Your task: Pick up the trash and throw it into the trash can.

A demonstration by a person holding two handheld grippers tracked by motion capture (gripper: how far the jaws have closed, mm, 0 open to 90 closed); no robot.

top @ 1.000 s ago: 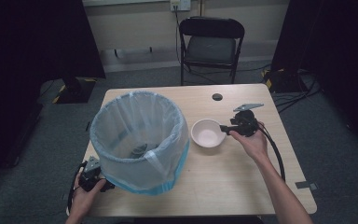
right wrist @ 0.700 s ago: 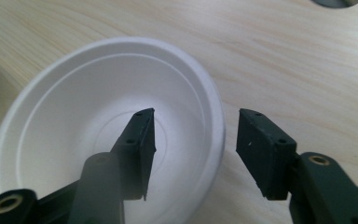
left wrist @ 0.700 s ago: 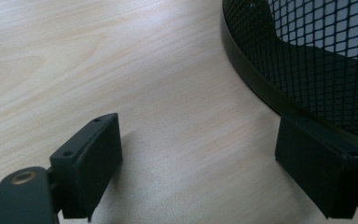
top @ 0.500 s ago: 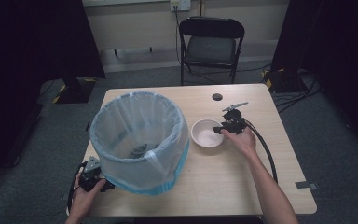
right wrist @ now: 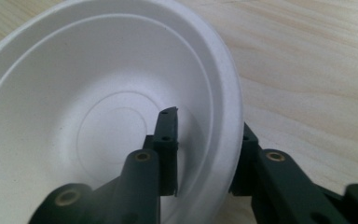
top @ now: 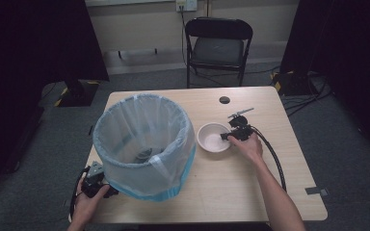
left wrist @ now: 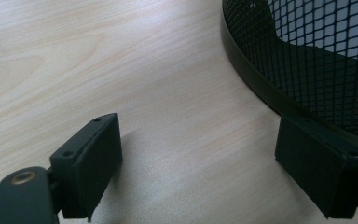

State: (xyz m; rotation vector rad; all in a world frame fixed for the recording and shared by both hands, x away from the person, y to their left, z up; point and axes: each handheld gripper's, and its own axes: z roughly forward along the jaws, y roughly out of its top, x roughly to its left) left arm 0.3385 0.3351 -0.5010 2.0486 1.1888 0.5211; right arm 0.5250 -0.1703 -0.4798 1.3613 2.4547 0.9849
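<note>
Step in hand: you are taking hold of the white paper bowl (top: 214,138) by its rim, most likely to carry it to the lined mesh wastebasket (top: 143,144).
Right gripper (top: 230,136): your jaws straddle the bowl's near wall, one inside, one outside, as the right gripper view (right wrist: 204,154) shows. They have just been closing with the rim between them. A thin gap seems to remain at the inner pad, so I cannot tell whether the pinch is firm yet.
Bowl: upright on the wooden table (top: 270,120), just right of the wastebasket, apart from it.
Left gripper (top: 96,185): your jaws stand wide apart and hold nothing, low at the near-left foot of the wastebasket; in the left gripper view (left wrist: 200,154) one jaw sits against the mesh base (left wrist: 317,70).
Since the earlier frame: your right hand has come down and in from the bowl's far right side to its rim; your left hand, the wastebasket and the bowl sit as before.
Next move: finish the squeeze until the rim is held, then lift straight up. Thin paper flexes, so watch for tilt before swinging toward the basket.
</note>
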